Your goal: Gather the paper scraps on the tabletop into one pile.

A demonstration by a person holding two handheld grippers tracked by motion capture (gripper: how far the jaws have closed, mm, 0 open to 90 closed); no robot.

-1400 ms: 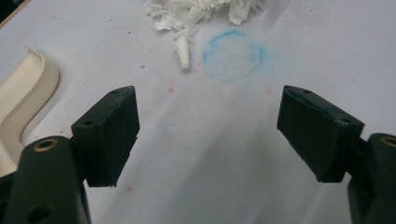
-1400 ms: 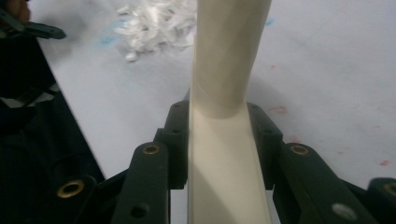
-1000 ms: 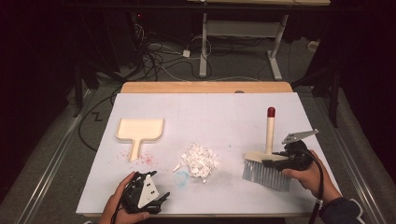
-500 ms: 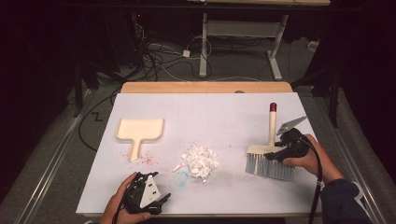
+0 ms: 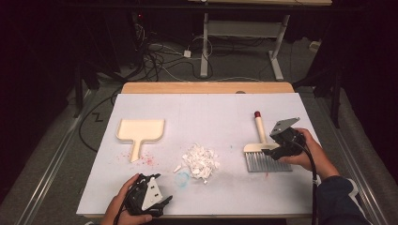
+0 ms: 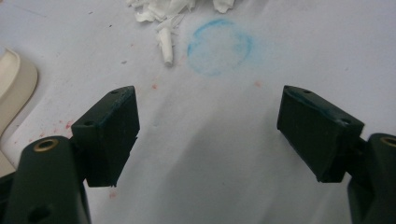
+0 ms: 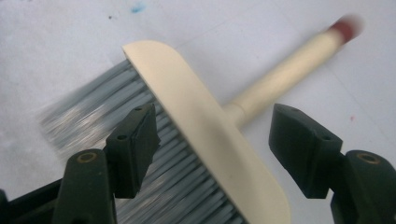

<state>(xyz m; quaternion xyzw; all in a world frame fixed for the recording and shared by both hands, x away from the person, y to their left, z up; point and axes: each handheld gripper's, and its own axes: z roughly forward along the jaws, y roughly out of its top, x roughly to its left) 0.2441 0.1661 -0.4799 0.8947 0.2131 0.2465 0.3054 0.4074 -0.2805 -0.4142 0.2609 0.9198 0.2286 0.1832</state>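
A cream hand brush (image 5: 261, 146) with grey bristles and a red-tipped handle lies on the white table at the right. My right gripper (image 5: 276, 151) hovers over its head, jaws open on either side of the cream back (image 7: 205, 126). A heap of white paper scraps (image 5: 202, 161) sits mid-table. The cream dustpan (image 5: 139, 132) lies at the left. My left gripper (image 5: 159, 200) rests near the front edge, open, nothing between its jaws (image 6: 208, 135). Scraps (image 6: 163, 14) and a corner of the dustpan (image 6: 14, 88) lie ahead of it.
A blue chalk-like ring (image 6: 219, 46) marks the sheet in front of the scraps. Red specks (image 5: 148, 159) dot the surface by the dustpan handle. The wooden table edge (image 5: 206, 87) runs along the back; cables and a desk frame lie on the floor beyond.
My right gripper has moved forward and left, down onto the brush head. The left gripper has barely shifted.
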